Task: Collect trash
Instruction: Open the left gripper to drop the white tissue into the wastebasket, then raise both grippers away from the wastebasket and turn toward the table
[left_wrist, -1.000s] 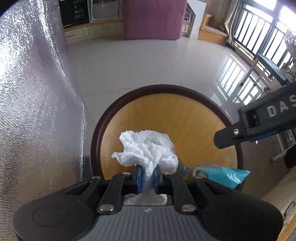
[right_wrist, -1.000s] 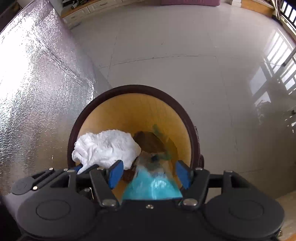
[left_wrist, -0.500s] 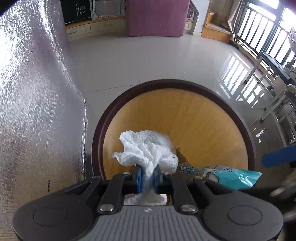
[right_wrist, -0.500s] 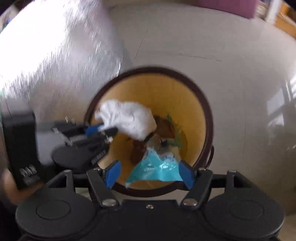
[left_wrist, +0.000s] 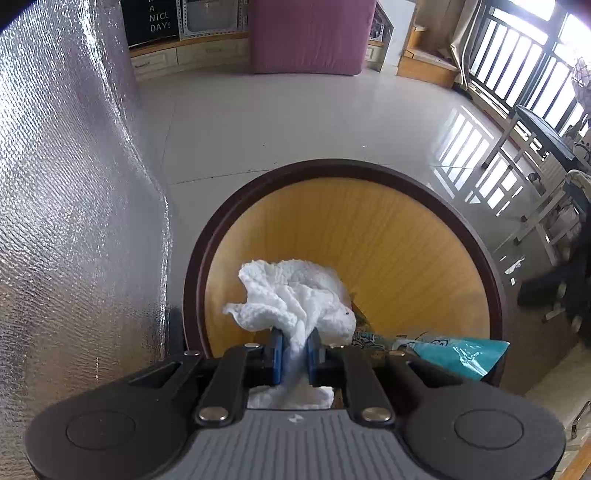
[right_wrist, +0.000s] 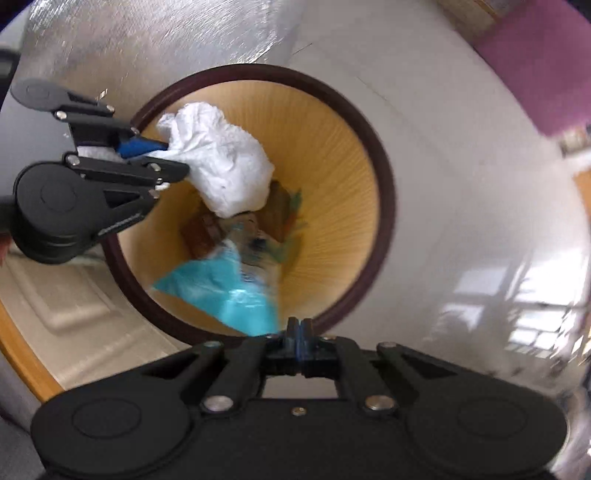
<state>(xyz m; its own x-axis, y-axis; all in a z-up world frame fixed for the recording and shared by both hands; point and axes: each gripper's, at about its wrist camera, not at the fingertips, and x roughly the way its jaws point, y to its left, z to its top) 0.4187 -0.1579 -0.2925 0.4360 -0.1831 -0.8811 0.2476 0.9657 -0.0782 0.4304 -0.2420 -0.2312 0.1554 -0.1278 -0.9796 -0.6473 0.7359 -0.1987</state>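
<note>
My left gripper (left_wrist: 294, 345) is shut on a crumpled white paper towel (left_wrist: 295, 295) and holds it over the open mouth of a round wooden trash bin (left_wrist: 369, 173) with a dark rim. The right wrist view shows that gripper (right_wrist: 147, 155) with the towel (right_wrist: 221, 162) just inside the bin's rim (right_wrist: 384, 192). A blue plastic wrapper (right_wrist: 229, 291) lies in the bin on brown and green scraps; it also shows in the left wrist view (left_wrist: 458, 352). My right gripper (right_wrist: 300, 326) is shut and empty, above the bin's near rim.
A silver foil-covered wall (left_wrist: 66, 221) stands left of the bin. White tiled floor (left_wrist: 295, 122) surrounds it. A purple block (left_wrist: 310, 33) and low cabinets stand at the back. A railing (left_wrist: 524, 62) and a chair are at the right.
My right gripper has let go of the blue wrapper, pulled back above the bin, swung round and shut. The wrapper now lies in the bin. My left gripper still holds the towel there.
</note>
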